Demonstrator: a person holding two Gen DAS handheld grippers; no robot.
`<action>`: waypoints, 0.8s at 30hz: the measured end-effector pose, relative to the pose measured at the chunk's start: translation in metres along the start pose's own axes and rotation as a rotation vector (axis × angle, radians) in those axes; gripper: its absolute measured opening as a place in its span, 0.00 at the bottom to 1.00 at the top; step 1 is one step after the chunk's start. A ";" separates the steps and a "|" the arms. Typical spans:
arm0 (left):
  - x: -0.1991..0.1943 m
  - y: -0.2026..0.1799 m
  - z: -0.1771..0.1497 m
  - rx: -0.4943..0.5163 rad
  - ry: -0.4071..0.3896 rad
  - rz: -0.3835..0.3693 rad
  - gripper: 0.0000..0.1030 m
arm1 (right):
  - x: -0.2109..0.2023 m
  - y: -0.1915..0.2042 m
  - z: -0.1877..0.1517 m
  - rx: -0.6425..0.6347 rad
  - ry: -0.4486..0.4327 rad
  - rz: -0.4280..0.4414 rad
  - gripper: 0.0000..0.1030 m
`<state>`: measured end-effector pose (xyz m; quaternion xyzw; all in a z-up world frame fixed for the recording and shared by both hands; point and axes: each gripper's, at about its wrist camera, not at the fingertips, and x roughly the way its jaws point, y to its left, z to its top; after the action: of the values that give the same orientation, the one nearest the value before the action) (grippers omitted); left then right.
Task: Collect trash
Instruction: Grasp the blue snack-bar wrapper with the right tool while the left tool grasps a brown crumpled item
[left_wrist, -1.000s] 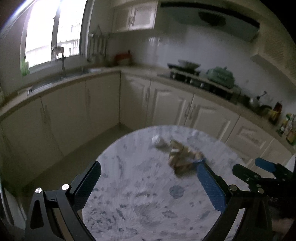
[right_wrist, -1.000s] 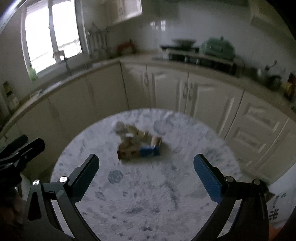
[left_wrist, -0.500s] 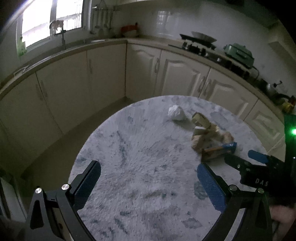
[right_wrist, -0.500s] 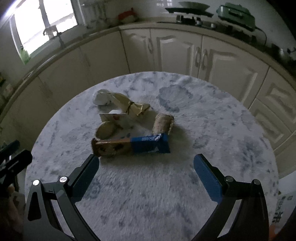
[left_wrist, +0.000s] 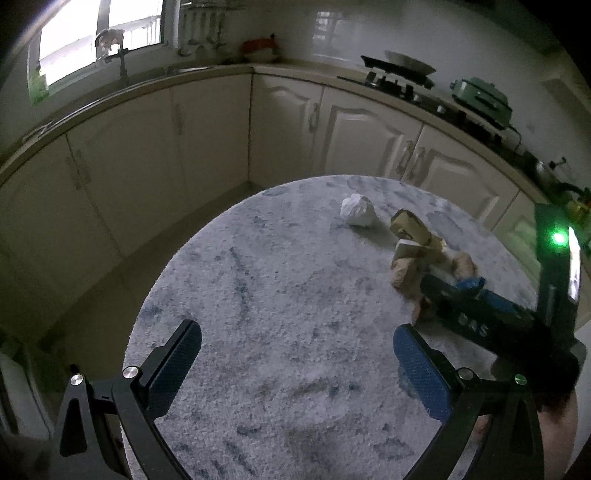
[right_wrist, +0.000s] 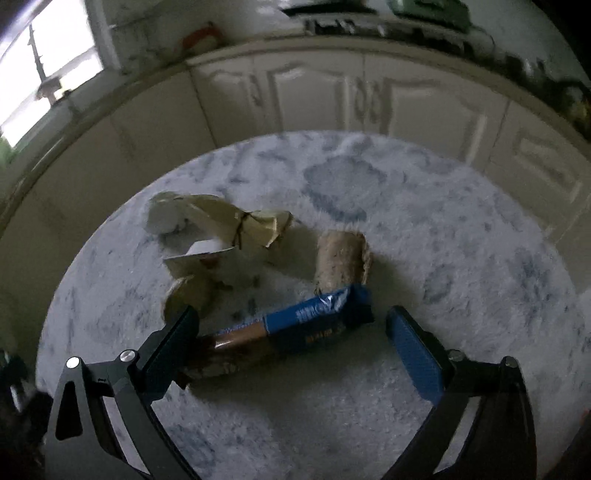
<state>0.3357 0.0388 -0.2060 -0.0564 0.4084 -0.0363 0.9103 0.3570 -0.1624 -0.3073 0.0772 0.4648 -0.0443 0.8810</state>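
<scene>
A heap of trash lies on the round marbled table (right_wrist: 461, 258). In the right wrist view a blue and brown snack wrapper (right_wrist: 295, 325) lies between the fingers of my open right gripper (right_wrist: 291, 336), with a tan roll (right_wrist: 341, 260), a beige tied paper wrapper (right_wrist: 236, 221) and a white crumpled paper (right_wrist: 162, 221) behind it. In the left wrist view the white paper ball (left_wrist: 357, 210) and the beige wrappers (left_wrist: 413, 243) lie far right. My left gripper (left_wrist: 295, 354) is open and empty over bare table. The right gripper's body (left_wrist: 480, 317) covers the blue wrapper there.
Cream kitchen cabinets (left_wrist: 207, 122) curve round behind the table. A sink with a tap (left_wrist: 122, 62) sits under the window at the left. A stove (left_wrist: 399, 74) and a green appliance (left_wrist: 480, 96) stand on the counter at the right.
My right gripper has moved forward and down, so the blue wrapper now lies between its fingers. My left gripper has tilted down towards the table and stayed open.
</scene>
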 end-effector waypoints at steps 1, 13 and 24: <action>0.003 -0.001 0.003 0.002 0.002 -0.002 0.99 | -0.004 -0.001 -0.002 -0.005 0.000 0.004 0.96; -0.012 -0.011 -0.026 0.009 0.001 -0.021 0.99 | -0.024 -0.003 -0.030 -0.084 0.013 0.001 0.50; -0.023 -0.010 -0.034 0.014 -0.005 0.005 0.99 | -0.038 0.008 -0.049 0.060 0.023 0.087 0.69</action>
<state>0.2948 0.0294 -0.2102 -0.0490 0.4060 -0.0369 0.9118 0.2972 -0.1456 -0.3026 0.1240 0.4696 -0.0191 0.8739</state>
